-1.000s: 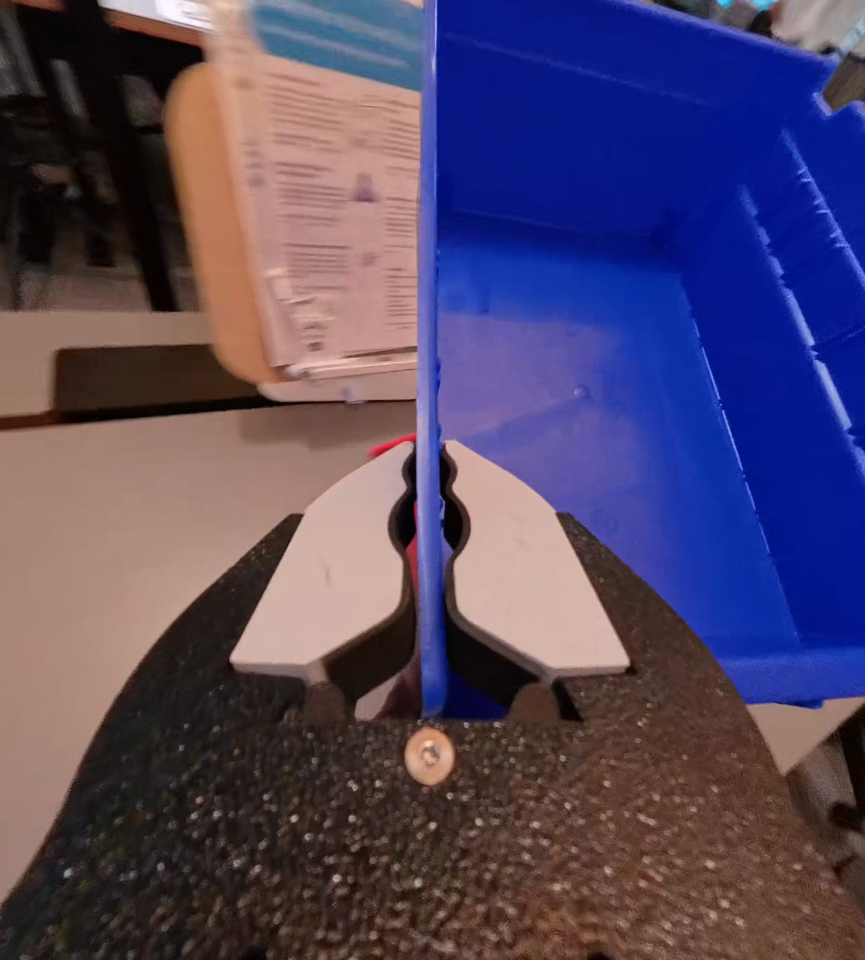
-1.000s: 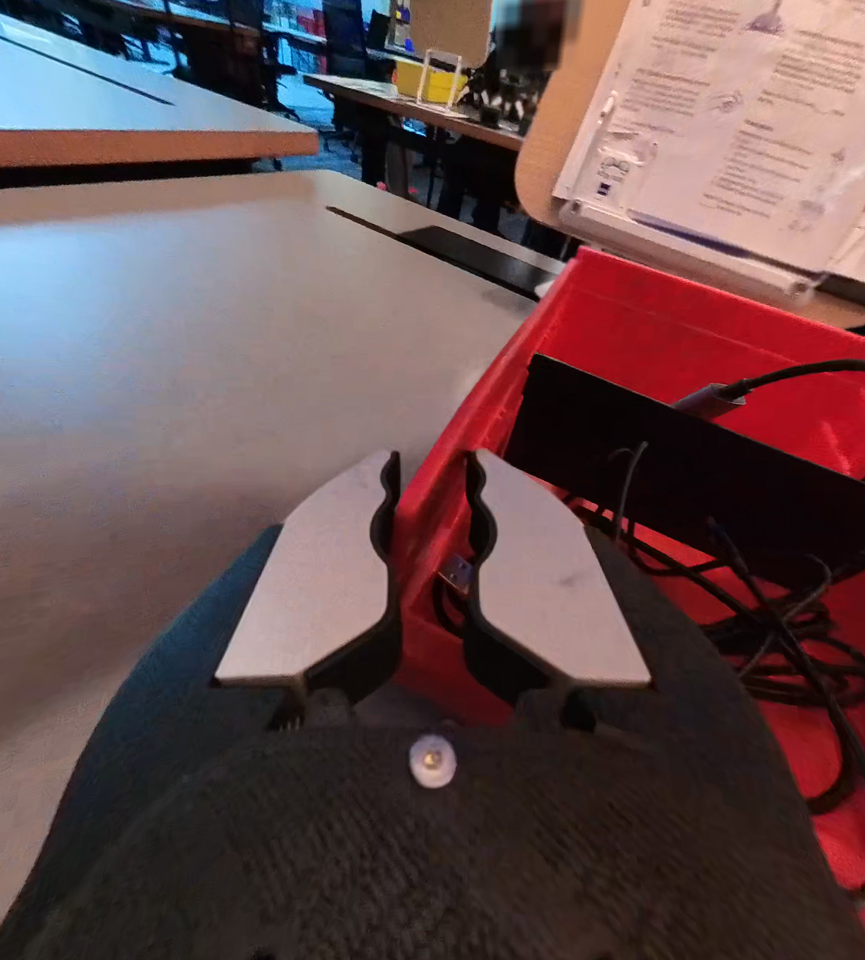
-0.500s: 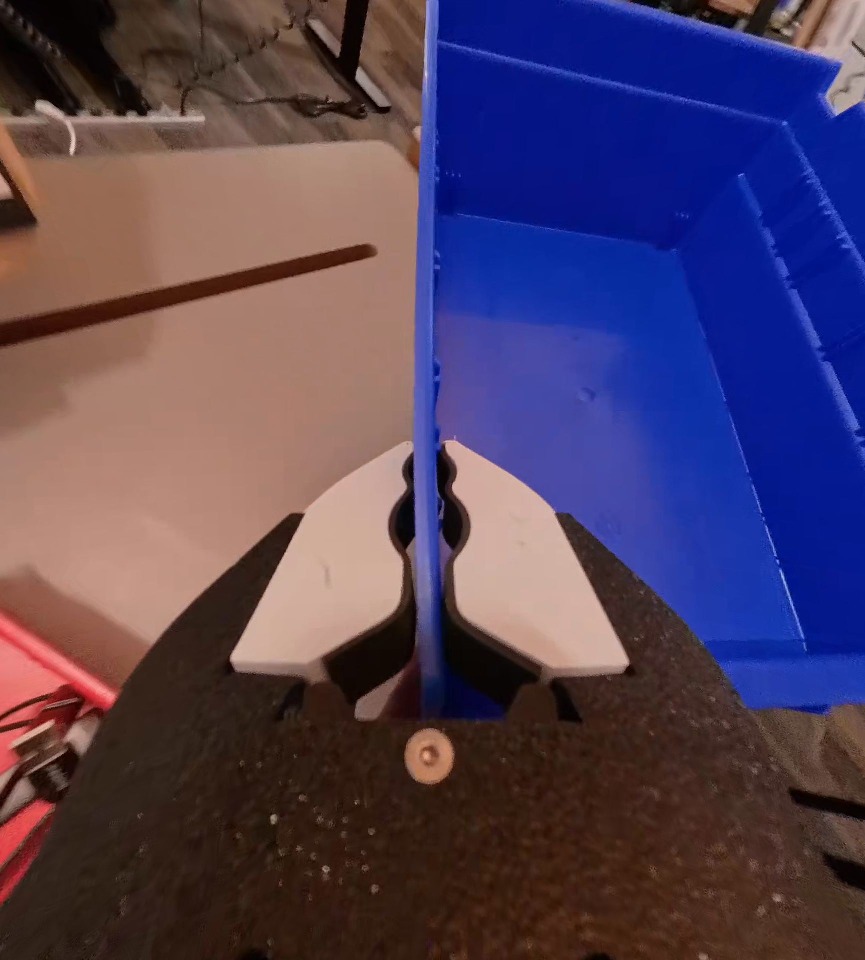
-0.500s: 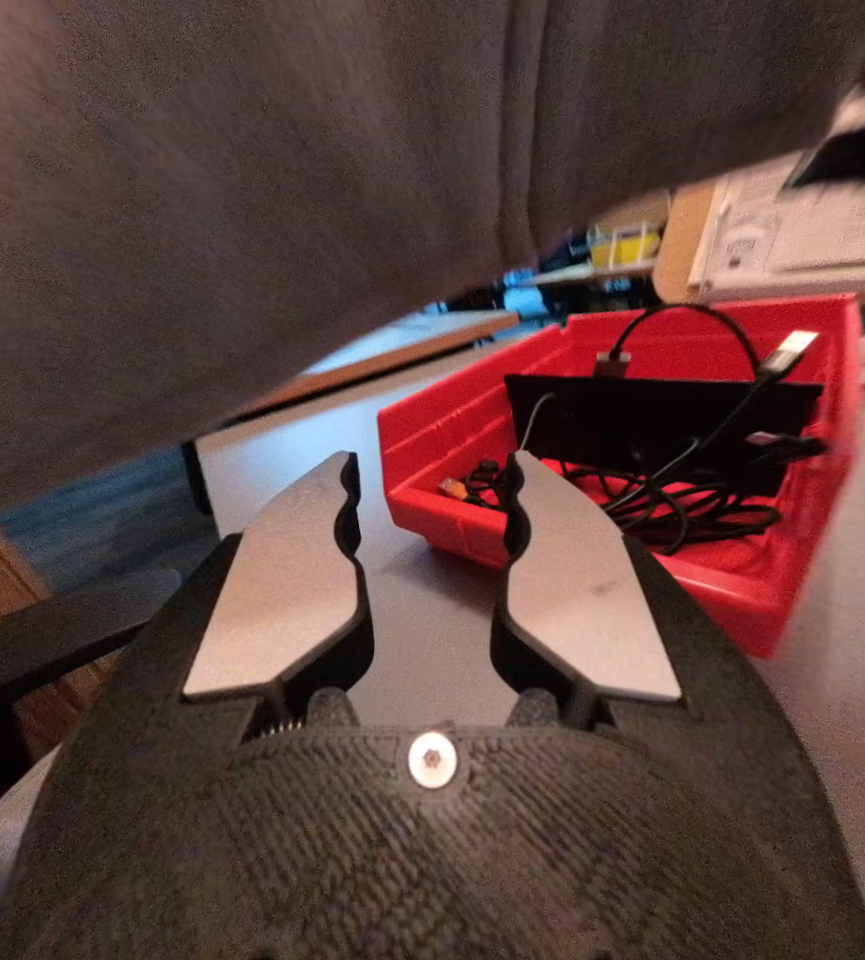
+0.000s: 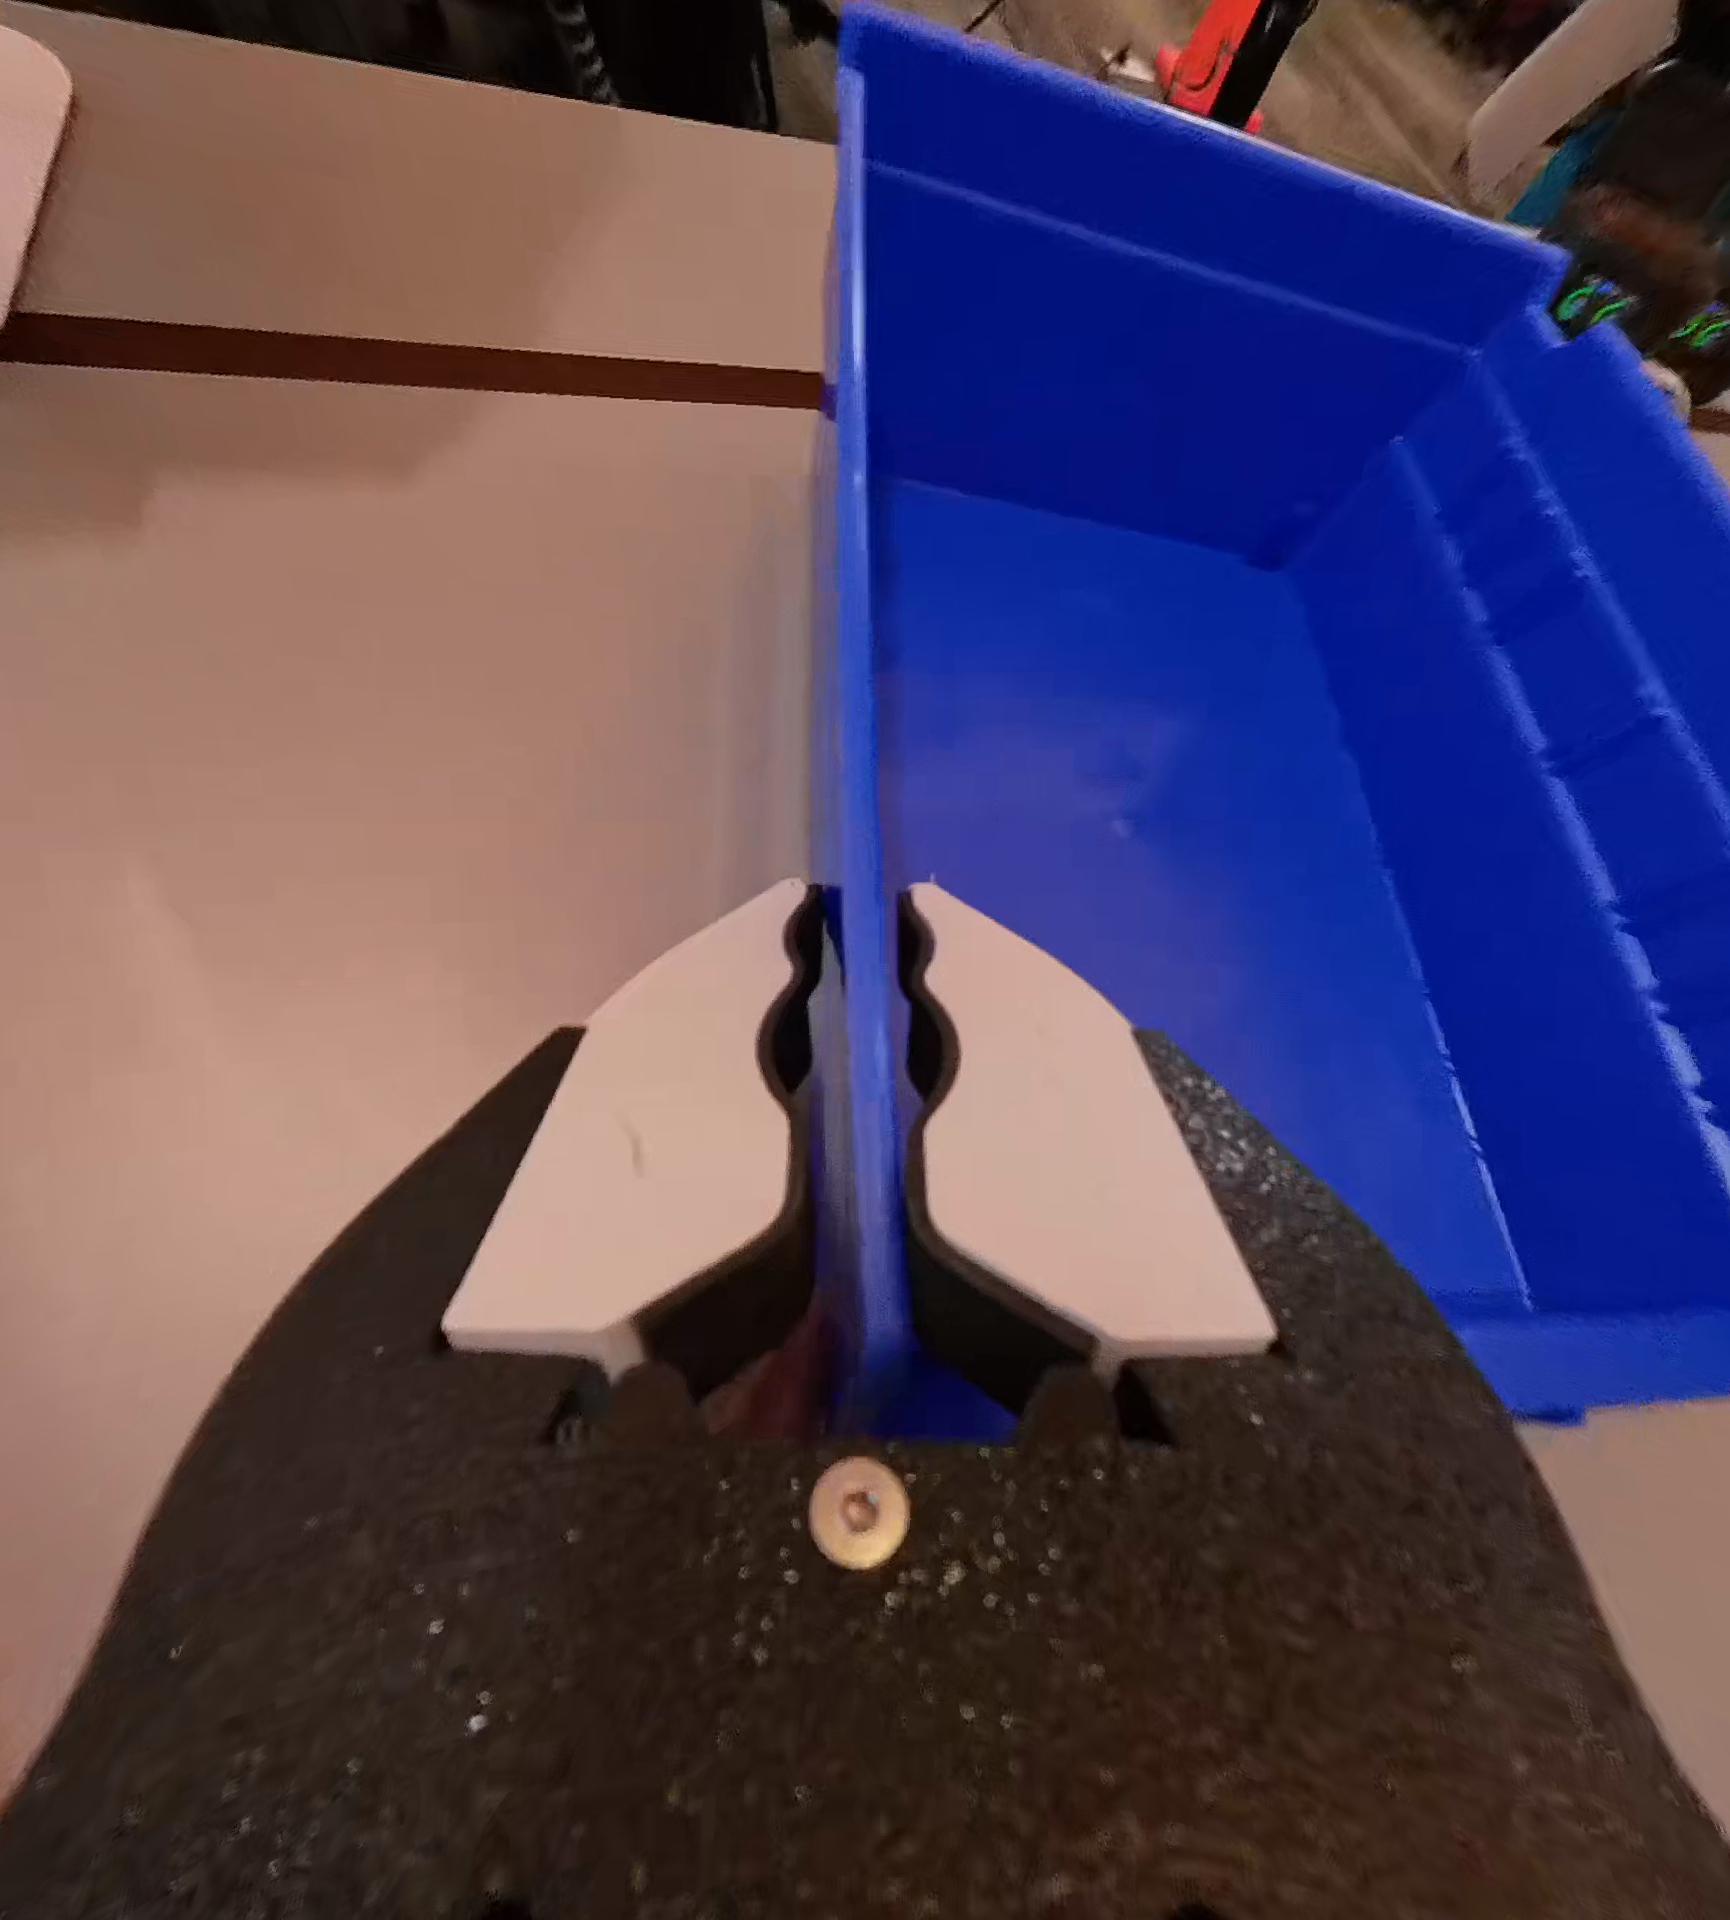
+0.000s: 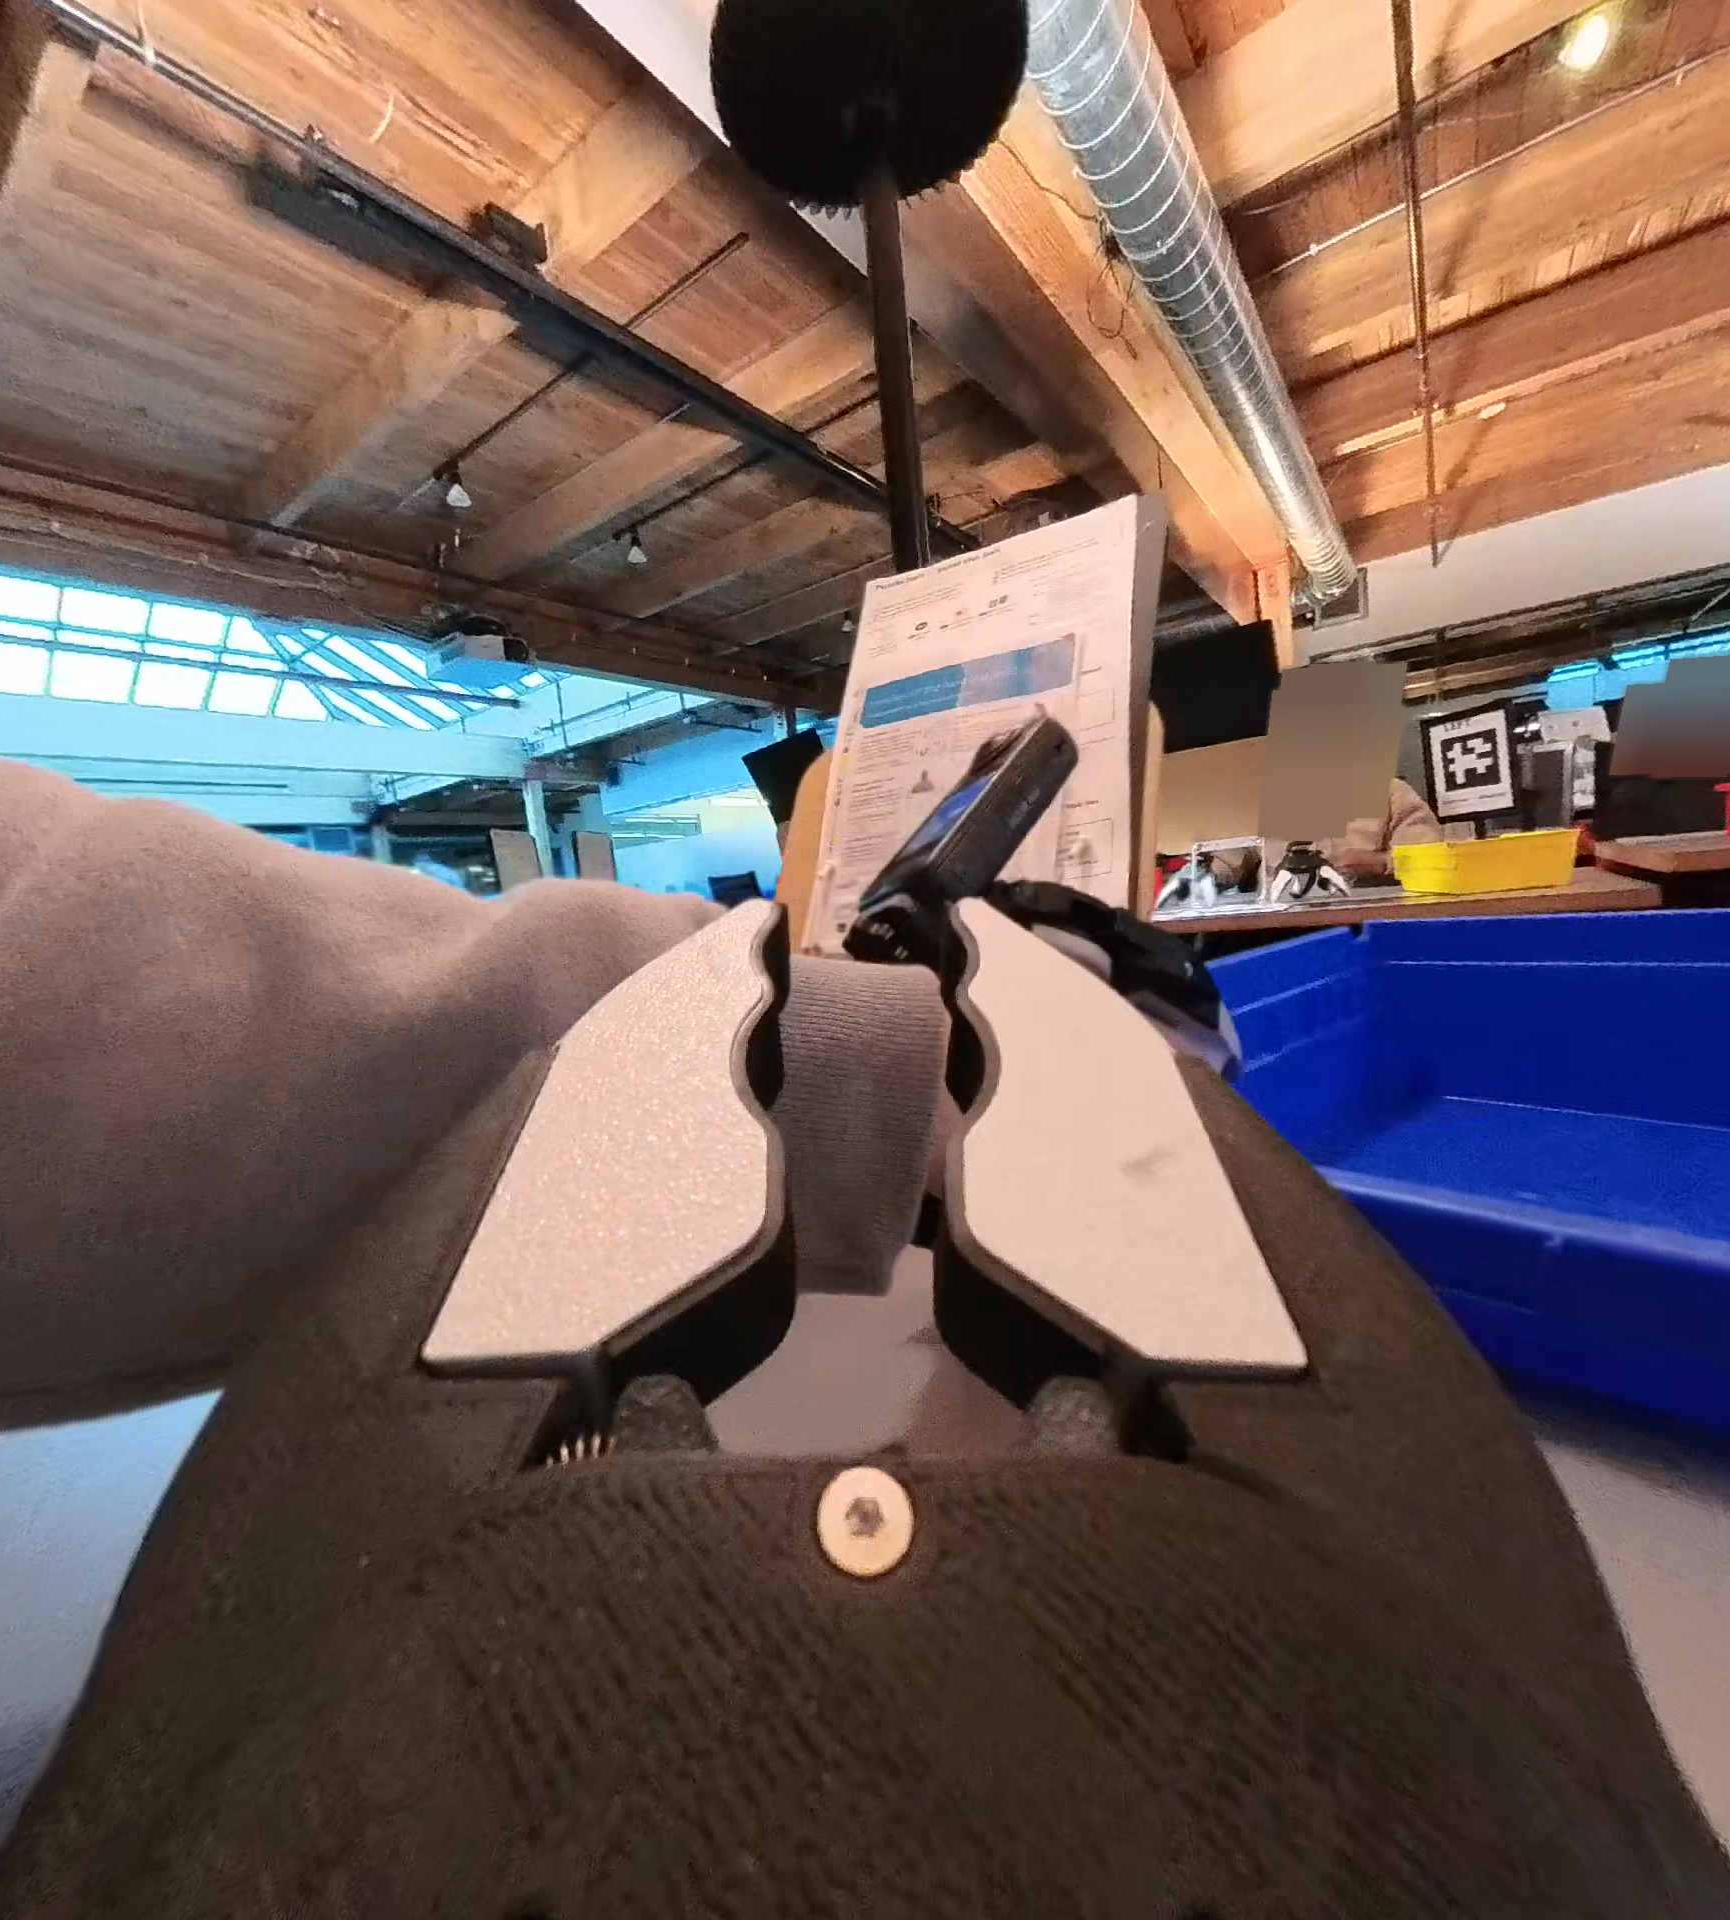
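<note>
Blue bin [image 5: 1256,831] sits empty over the tan table [image 5: 321,727], and whether its base rests on the surface or hangs just above it cannot be told. In the right wrist view the bin [image 6: 1567,1143] lies to the right of a grey sleeve [image 6: 217,1039], which reaches toward the bin's near wall. The left gripper [image 5: 856,894] straddles that wall, one jaw inside the bin and one outside, drawn close against both faces. The right gripper [image 6: 861,925] is near the bin with its jaws apart, holding nothing. Behind the bin stands a printed sheet [image 6: 996,727], with a small black device [image 6: 965,821] before it.
</note>
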A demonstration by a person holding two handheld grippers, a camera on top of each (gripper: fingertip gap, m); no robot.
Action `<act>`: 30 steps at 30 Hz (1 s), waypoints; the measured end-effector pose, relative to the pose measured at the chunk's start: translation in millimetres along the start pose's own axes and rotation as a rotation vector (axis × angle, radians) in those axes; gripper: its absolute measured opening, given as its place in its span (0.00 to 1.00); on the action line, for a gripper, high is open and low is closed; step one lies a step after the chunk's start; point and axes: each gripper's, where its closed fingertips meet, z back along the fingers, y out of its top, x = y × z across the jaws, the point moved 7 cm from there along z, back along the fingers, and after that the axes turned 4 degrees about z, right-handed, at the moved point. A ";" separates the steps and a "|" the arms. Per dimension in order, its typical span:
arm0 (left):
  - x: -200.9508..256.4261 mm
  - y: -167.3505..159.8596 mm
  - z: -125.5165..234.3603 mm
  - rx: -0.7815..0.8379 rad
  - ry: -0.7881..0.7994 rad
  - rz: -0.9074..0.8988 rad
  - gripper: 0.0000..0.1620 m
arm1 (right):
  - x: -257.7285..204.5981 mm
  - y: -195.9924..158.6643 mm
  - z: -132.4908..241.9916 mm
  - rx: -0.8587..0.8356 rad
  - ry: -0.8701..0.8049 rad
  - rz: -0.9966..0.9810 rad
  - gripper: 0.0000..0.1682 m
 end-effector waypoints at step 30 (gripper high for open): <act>-344.5 47.9 303.5 0.049 0.174 -0.633 0.56 | -16.3 -6.0 -10.8 -0.070 -0.022 0.212 0.13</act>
